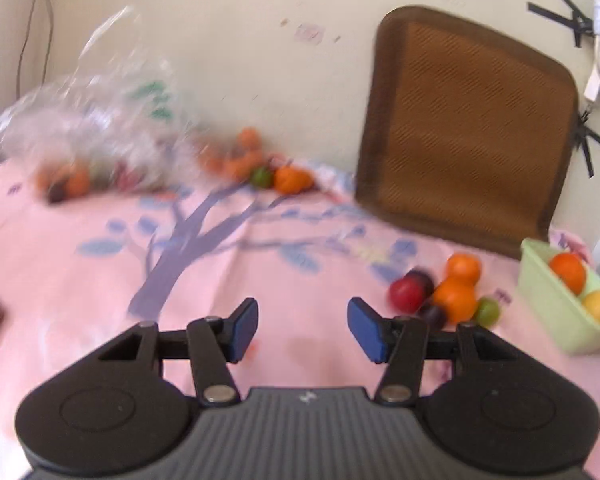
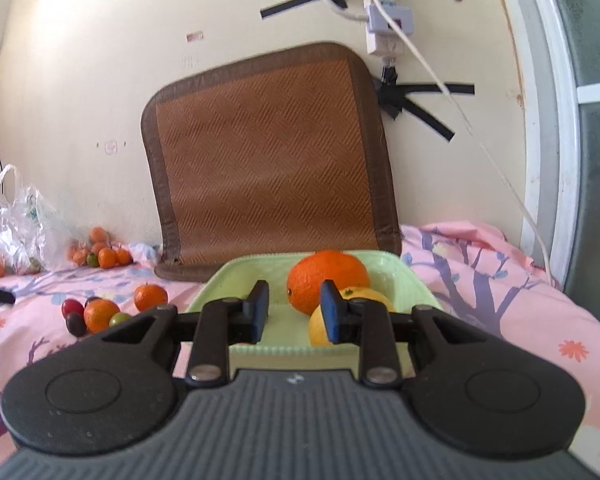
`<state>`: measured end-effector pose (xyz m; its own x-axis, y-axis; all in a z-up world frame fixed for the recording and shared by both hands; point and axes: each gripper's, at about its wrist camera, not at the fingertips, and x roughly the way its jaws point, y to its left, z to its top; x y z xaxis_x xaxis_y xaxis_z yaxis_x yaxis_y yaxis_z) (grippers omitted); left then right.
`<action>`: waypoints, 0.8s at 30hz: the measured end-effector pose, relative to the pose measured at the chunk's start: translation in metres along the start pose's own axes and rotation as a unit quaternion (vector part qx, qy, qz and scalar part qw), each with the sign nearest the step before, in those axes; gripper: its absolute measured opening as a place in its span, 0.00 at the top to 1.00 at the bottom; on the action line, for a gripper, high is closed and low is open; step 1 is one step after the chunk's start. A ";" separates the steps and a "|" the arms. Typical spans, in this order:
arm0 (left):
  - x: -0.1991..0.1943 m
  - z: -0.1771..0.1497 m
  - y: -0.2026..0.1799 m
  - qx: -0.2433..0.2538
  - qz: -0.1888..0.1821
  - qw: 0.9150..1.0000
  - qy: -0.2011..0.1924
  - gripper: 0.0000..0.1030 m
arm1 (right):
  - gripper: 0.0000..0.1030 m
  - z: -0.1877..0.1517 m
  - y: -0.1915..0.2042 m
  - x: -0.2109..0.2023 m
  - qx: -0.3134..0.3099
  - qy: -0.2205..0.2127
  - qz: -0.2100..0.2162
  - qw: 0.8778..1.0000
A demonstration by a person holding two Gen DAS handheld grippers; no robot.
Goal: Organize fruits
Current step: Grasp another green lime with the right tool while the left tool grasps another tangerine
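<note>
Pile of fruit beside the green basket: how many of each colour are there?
Orange fruits: 2
Dark purple fruits: 2
Red fruit: 1
Green fruit: 1
Total: 6

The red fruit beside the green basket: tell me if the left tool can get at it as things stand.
Probably yes. The left tool is open and empty, and only bare pink cloth lies between it and the red fruit. The fruit touches an orange and dark fruits, so a grasp may nudge them.
</note>
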<state>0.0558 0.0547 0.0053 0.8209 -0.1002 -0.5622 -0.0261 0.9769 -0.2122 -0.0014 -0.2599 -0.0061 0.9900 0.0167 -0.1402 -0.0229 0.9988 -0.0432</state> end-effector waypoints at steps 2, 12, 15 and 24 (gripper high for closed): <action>0.003 -0.007 0.005 0.000 -0.002 1.000 0.009 0.51 | 0.70 0.001 0.003 -0.003 -0.002 -0.015 -0.005 1.000; -0.006 -0.015 -0.007 0.036 -0.037 0.999 -0.014 0.51 | 0.70 0.015 0.083 0.018 -0.074 0.083 0.132 0.985; -0.006 -0.015 -0.005 0.034 -0.046 0.998 -0.016 0.51 | 0.70 0.007 0.113 0.045 -0.132 0.114 0.130 0.976; -0.008 -0.013 -0.012 0.048 -0.068 0.996 -0.028 0.51 | 0.71 -0.005 0.134 0.096 -0.175 0.181 0.113 0.961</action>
<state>0.0427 0.0409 0.0020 0.8439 -0.2241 -0.4875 0.1396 0.9690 -0.2037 0.0899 -0.1249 -0.0298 0.8424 0.1515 -0.5171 -0.3404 0.8936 -0.2927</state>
